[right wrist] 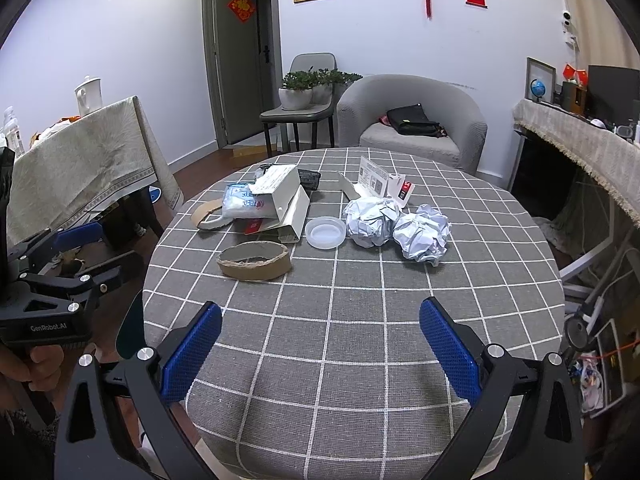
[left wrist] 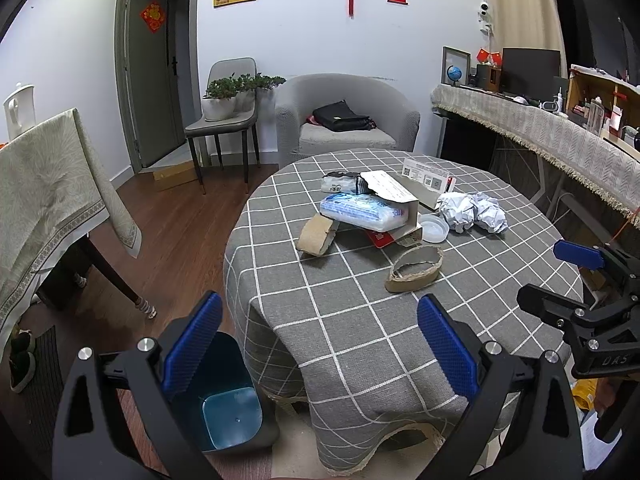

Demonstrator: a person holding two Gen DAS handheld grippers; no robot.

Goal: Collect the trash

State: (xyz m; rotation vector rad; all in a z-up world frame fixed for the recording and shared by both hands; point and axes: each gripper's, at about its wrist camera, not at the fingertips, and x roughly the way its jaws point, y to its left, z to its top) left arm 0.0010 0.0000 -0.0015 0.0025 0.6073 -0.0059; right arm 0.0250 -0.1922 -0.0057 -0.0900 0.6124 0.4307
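Observation:
Trash lies on a round table with a grey checked cloth (right wrist: 360,340): two crumpled paper balls (right wrist: 420,236) (left wrist: 472,212), a clear plastic lid (right wrist: 325,232), a cardboard ring (right wrist: 254,260) (left wrist: 414,270), a white torn box (right wrist: 286,204), a plastic packet (left wrist: 362,210) and a cardboard strip (left wrist: 316,236). A dark bin with a blue inside (left wrist: 228,404) stands on the floor left of the table. My left gripper (left wrist: 320,348) is open and empty over the table's left edge and the bin. My right gripper (right wrist: 320,348) is open and empty above the table's near side.
A cloth-covered table (left wrist: 48,196) stands to the left. A grey armchair (right wrist: 412,120) with a black bag and a chair with potted plants (right wrist: 304,92) stand behind. A long cluttered counter (left wrist: 540,128) runs on the right.

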